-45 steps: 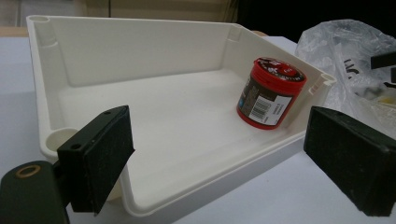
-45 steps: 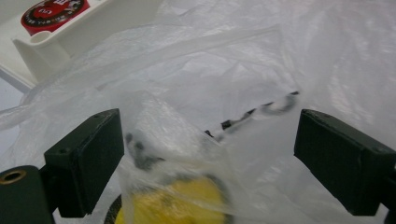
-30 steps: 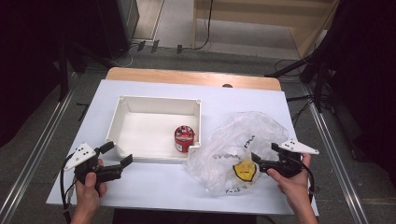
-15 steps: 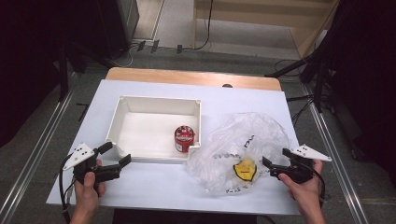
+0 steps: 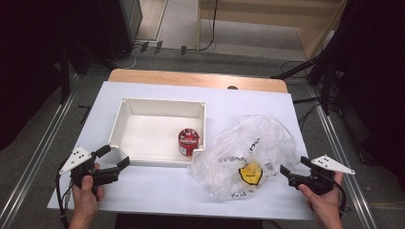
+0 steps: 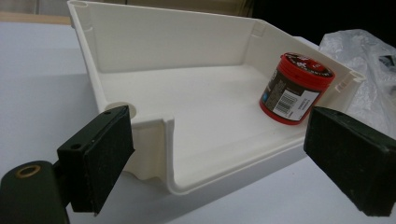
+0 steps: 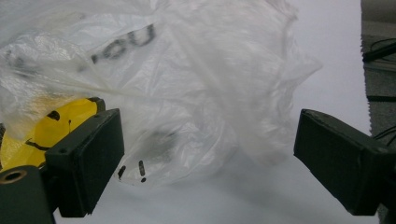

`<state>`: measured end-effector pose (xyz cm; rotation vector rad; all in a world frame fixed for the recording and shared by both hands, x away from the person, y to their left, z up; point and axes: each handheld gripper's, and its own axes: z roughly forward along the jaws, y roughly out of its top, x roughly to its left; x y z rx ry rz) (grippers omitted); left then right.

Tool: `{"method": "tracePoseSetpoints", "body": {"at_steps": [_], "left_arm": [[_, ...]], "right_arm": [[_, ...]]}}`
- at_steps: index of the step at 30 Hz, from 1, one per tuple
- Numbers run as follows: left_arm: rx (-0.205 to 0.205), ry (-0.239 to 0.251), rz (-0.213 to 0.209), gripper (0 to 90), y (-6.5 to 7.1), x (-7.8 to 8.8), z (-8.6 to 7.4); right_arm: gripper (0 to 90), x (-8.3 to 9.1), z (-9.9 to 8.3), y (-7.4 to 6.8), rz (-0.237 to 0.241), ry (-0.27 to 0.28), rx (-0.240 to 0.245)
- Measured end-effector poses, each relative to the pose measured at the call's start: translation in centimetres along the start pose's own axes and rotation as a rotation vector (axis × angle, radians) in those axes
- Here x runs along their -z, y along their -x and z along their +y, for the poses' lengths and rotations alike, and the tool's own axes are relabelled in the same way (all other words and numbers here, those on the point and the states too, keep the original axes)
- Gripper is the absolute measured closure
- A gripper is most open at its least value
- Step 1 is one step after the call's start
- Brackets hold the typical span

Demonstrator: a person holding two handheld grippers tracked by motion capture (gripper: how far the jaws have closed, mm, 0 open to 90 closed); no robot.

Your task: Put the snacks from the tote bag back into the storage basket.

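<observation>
Lower left, left tongs [image 5: 114, 159] spread by the tray's [image 5: 125, 106] corner; lower right, right tongs [image 5: 292, 167] spread beside the bag [image 5: 248, 143].

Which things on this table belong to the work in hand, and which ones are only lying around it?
In the work:
- plastic bag, lying in front of the open right gripper
- white tray, in front of the open left gripper
- red jar, standing inside the tray

Only lying about:
- cables on the floor beyond the table
- wooden furniture at the back
</observation>
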<state>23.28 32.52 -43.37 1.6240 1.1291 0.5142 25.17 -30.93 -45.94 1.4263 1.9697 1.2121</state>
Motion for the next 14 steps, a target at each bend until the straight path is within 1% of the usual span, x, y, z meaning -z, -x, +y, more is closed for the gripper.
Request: {"method": "tracePoseSetpoints", "body": {"at_steps": [2,6,7,8,10,13,14], "left_arm": [[0.001,0.0,0.003,8.5,-0.2,0.0,-0.1],[-0.007,0.001,0.008,8.5,-0.5,-0.1,-0.6],[-0.006,0.018,-0.006,8.5,-0.8,0.0,-0.9],[-0.006,0.018,-0.006,8.5,-0.8,0.0,-0.9],[-0.012,0.043,-0.019,8.6,-0.8,0.1,-1.0],[-0.028,0.057,-0.028,9.0,-0.7,0.2,-1.2],[-0.025,0.06,-0.032,9.0,-0.7,0.2,-1.2]], "right_arm": [[8.8,0.1,0.0,0.2,-0.001,0.014,-0.007],[8.8,0.2,-0.1,0.2,-0.001,0.027,-0.001],[8.8,0.2,-0.1,0.2,-0.002,0.031,-0.001],[8.8,0.2,-0.1,0.2,-0.002,0.031,-0.001],[8.8,0.1,-0.1,0.2,-0.003,0.036,0.002],[8.8,0.1,-0.1,0.1,-0.001,0.036,0.001],[8.8,0.0,-0.2,0.1,0.0,0.036,0.0]]}}
